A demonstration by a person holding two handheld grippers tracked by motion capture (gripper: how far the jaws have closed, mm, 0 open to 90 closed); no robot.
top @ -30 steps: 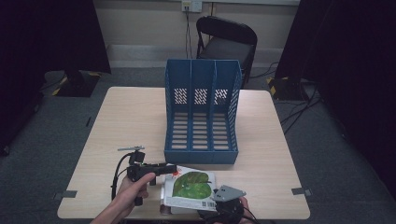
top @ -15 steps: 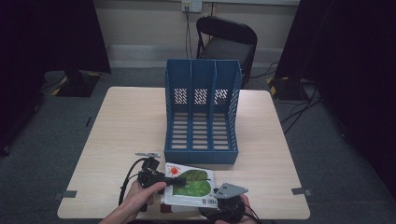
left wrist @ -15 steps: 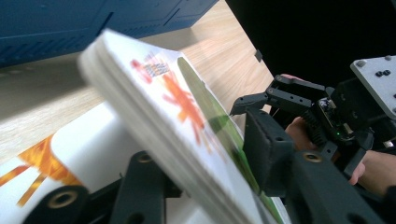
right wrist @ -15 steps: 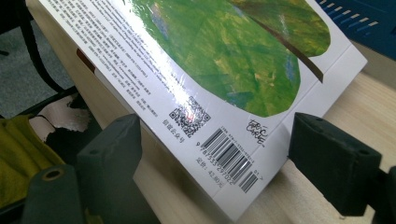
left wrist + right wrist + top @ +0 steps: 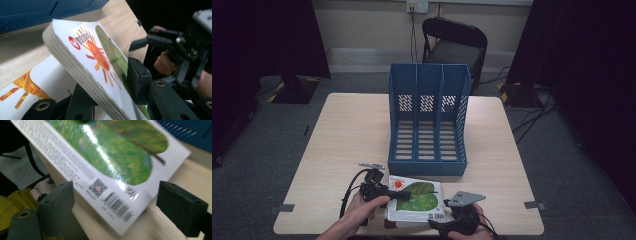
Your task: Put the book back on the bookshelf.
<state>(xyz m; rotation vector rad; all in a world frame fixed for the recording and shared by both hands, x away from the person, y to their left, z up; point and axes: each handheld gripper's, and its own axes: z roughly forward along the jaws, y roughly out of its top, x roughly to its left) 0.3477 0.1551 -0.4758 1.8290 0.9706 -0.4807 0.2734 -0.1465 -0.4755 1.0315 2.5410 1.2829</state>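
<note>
The left hand-held gripper [image 5: 404, 195] is clamped on the near-left edge of a board book [image 5: 417, 199], one jaw pressed on the cover beside the sun motif and the other under the thick pages, as the left gripper view shows. A second ago this gripper lay left of the book, apart from it; it has since moved in and closed on the edge, and that edge is now raised off a second book [image 5: 30, 82] lying beneath. The right hand-held gripper [image 5: 120, 212] stands with jaws apart at the book's near-right corner, by the barcode, holding nothing. The book remains at the near edge of the desk [image 5: 337, 145], just in front of the blue three-slot file holder [image 5: 428, 120], cover up with the green leaf showing. Whether the far edge still rests on the lower book is unclear. Judgement: the pick-up has begun; the book must next be stood upright for a slot, and a one-sided grip risks it pivoting.
</note>
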